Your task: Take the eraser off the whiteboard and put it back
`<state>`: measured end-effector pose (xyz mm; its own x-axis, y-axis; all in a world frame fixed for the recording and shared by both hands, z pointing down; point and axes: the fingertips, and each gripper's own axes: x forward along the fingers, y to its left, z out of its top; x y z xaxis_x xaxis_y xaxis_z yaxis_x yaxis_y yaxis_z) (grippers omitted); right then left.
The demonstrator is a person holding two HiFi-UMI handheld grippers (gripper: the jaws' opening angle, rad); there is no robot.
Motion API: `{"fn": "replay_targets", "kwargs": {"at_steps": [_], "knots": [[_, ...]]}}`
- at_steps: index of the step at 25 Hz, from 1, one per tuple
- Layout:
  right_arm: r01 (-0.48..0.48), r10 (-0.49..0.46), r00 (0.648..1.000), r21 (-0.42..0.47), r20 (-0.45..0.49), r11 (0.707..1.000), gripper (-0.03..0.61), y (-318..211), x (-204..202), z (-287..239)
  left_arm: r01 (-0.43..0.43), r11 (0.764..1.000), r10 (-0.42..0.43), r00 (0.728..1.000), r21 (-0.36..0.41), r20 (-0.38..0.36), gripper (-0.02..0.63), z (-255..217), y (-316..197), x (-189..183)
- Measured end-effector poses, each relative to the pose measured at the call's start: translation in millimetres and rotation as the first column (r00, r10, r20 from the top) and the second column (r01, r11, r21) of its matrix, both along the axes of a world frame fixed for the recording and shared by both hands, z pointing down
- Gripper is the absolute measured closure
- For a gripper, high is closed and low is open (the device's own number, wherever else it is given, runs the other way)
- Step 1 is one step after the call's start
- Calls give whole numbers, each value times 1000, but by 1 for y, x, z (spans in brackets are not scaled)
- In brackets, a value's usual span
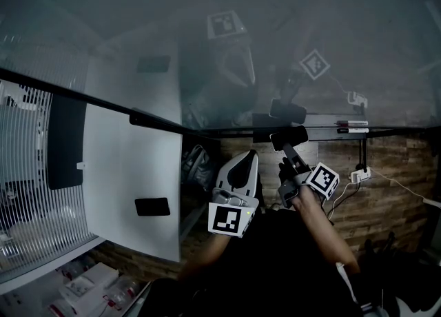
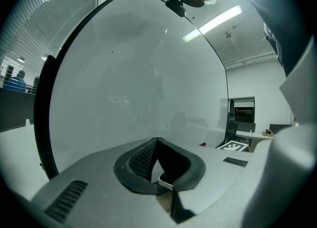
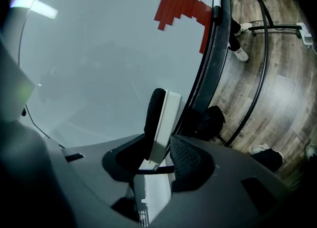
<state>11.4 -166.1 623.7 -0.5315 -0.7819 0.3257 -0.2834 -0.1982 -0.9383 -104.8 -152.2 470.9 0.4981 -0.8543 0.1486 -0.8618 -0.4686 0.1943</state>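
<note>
Nearest the head camera, the left gripper (image 1: 242,160) sits below the whiteboard (image 3: 99,58), its jaws pressed together on nothing. To its right, the right gripper (image 3: 166,147) pinches the eraser (image 3: 159,120) by its lower end. The dark felt face is turned toward the whiteboard and the white back is turned away. The eraser sits near the whiteboard's lower rail; contact cannot be confirmed.

Recommended: bring the felt flat and square to the whiteboard, and release only once the eraser is seated.

No brand or legible writing found; only square coded markers on the gripper cubes.
</note>
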Motion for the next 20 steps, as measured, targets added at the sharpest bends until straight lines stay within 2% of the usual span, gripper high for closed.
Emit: {"fn": "replay_targets", "kwargs": {"at_steps": [20], "knots": [[-52,55,998,-84,31,995,422,-2,3,26,13,1000,-13,1000,-5,-11,607,6,-3,-8]]}}
